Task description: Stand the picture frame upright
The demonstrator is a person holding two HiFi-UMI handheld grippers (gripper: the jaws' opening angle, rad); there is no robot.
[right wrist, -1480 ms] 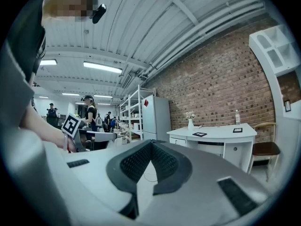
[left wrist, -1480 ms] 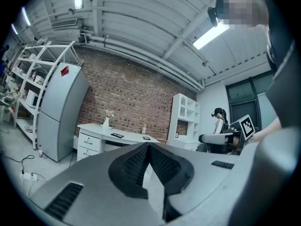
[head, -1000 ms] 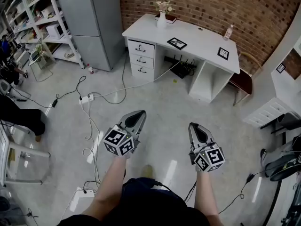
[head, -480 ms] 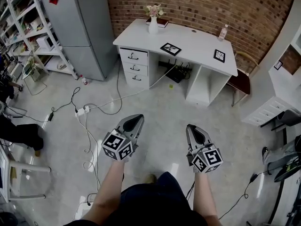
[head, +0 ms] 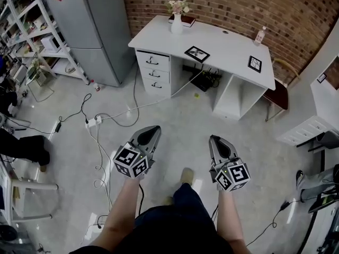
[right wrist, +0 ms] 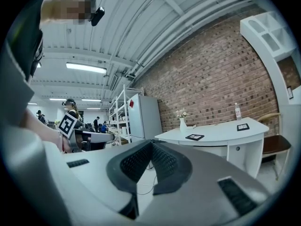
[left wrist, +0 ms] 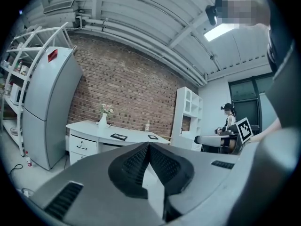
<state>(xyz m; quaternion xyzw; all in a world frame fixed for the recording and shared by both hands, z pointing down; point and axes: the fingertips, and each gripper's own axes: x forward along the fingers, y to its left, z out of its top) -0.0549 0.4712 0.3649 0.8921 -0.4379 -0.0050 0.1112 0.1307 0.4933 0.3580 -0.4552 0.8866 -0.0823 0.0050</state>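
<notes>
Two black picture frames lie flat on the white desk [head: 159, 36]: one [head: 197, 53] near its middle, the other [head: 255, 63] toward its right end. In the left gripper view they show as a near frame [left wrist: 117, 136] and a far frame [left wrist: 152, 137]; the right gripper view shows one frame [right wrist: 194, 137] and the other frame [right wrist: 242, 126]. My left gripper [head: 154, 128] and right gripper [head: 214, 138] are held level over the floor, well short of the desk, both shut and empty.
A white vase of flowers [head: 177, 16] stands beside a book at the desk's back, and a bottle [head: 259, 35] at its right. A grey fridge [head: 90, 25] and shelves stand left. Cables and a power strip [head: 94, 122] lie on the floor. A chair [head: 276, 93] sits right of the desk.
I have walked toward the desk with both grippers carried forward and still shut; the desk sits slightly nearer and shifted in the head view. A foot now shows between the arms.
</notes>
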